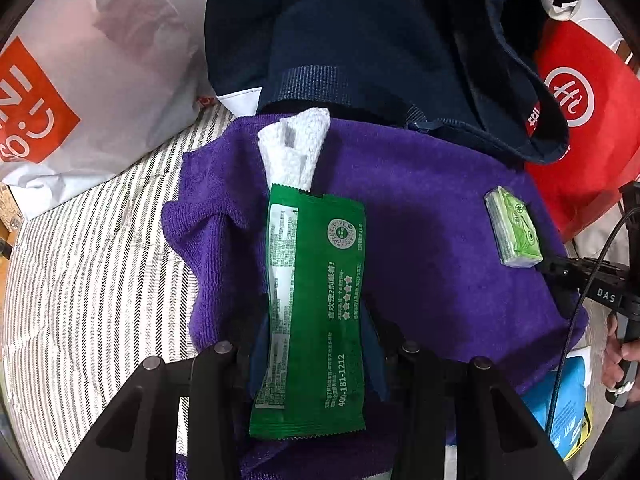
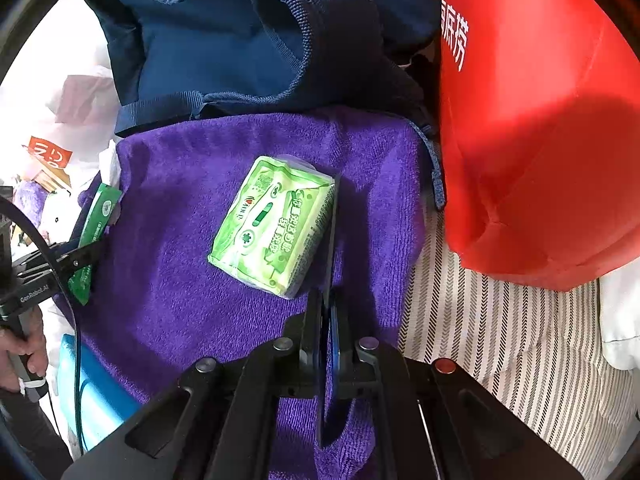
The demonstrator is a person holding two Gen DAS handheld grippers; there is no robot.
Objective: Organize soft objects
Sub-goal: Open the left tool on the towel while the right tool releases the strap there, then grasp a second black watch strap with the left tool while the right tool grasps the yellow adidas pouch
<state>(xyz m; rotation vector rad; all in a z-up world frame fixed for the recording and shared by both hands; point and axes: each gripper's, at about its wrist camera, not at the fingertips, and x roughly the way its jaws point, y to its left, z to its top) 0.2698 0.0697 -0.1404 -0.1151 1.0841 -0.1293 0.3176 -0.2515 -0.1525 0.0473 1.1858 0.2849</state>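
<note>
A long green wipe packet [image 1: 320,300] sits upright between the fingers of my left gripper [image 1: 316,320], which is shut on its lower half. A rolled white cloth [image 1: 294,152] sticks out of the packet's torn top. Beneath lies a purple towel [image 1: 420,220]. On it, to the right, rests a small light-green tissue pack [image 1: 514,232]. In the right wrist view my right gripper [image 2: 332,232] is shut with nothing in it, its fingers right beside the tissue pack's [image 2: 276,224] right edge. The left gripper [image 2: 86,256] holds the packet [image 2: 98,224] at the left.
A navy backpack [image 1: 340,20] lies open behind the towel [image 2: 180,280]. A red bag [image 2: 540,140] stands to the right, a white plastic bag [image 1: 100,80] to the left. Striped bedding [image 2: 500,340] lies underneath. A blue pack [image 2: 96,392] pokes out at the towel's near edge.
</note>
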